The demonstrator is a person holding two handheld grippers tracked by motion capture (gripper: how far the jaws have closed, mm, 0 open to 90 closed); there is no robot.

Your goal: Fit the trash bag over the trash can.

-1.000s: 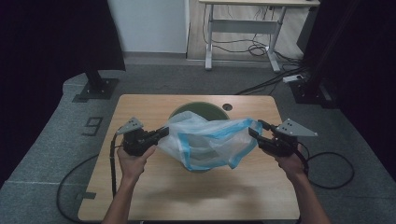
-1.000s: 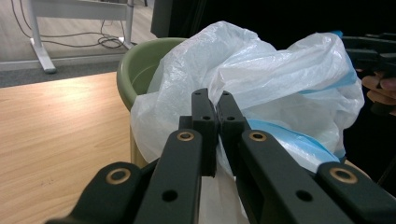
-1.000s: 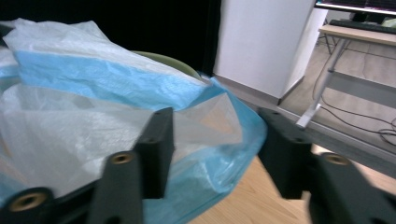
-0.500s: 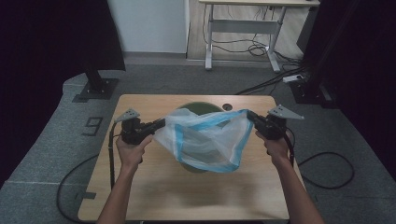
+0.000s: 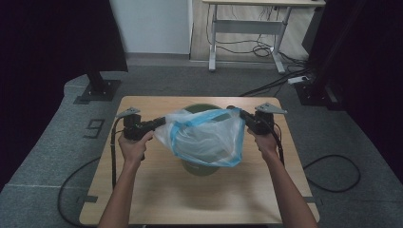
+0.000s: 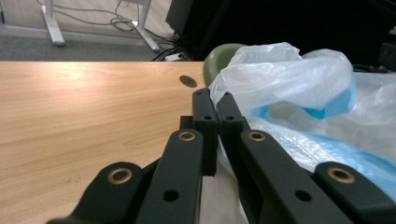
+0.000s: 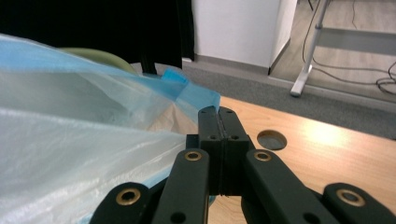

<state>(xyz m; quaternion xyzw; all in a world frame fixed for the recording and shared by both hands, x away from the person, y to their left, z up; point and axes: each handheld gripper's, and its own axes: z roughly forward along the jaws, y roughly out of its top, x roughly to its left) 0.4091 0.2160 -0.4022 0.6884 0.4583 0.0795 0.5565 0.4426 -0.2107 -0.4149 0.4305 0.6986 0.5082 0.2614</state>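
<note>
While stretched crosswise, plastic bag (image 5: 205, 135) mouth apparently facing up, each hand-held gripper pinching its rim.

Black left gripper (image 5: 159, 123), right gripper (image 5: 236, 113); brass rivets, grey three-cornered top plates, trailing black cables; bare forearms.

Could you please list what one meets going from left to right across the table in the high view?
left gripper → plastic bag, stretched open over the green bin → right gripper
</note>
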